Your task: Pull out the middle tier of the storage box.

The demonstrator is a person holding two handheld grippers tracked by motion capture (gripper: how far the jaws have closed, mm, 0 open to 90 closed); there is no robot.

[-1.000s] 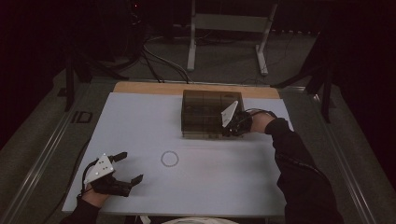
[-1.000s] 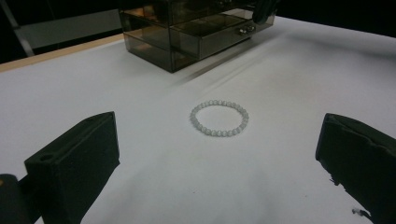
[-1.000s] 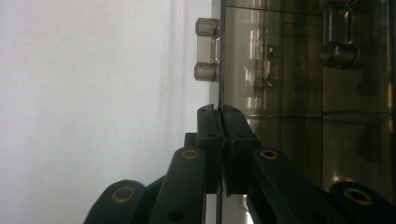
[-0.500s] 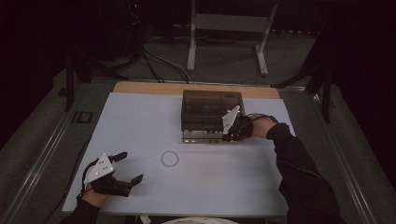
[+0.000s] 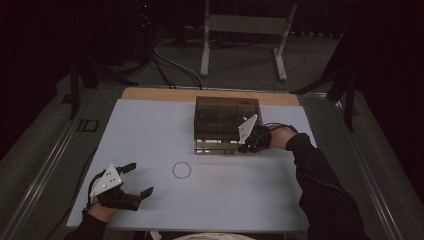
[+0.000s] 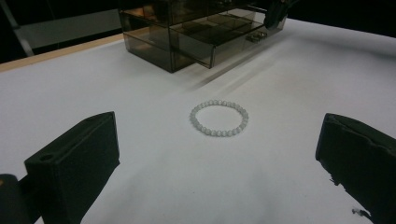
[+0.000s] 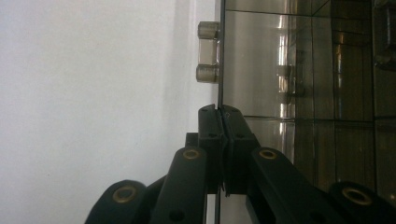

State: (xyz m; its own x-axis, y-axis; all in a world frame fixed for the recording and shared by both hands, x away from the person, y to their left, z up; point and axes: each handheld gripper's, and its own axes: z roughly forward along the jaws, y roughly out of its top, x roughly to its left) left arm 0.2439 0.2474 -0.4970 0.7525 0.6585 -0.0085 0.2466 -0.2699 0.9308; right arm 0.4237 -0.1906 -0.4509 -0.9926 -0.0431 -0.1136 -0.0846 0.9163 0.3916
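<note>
We note the smoked, see-through drawer box (image 5: pixel 226 117) at the far edge of the white tabletop (image 5: pixel 150 130), right of centre. Its bottom drawer (image 5: pixel 220 146) stands pulled partway out toward the near edge; the drawer front carries a clear handle (image 7: pixel 208 52). Inside we make out divider walls; contents, cannot tell. The right gripper (image 5: pixel 248 145) has its jaws pressed together on the thin front wall of that drawer, just beside the handle. A pale bead bracelet (image 6: pixel 218 117) lies flat at mid-table, well apart from the box. The left gripper (image 5: pixel 139 181) rests near the near-left corner, jaws spread, gripping nothing.
</note>
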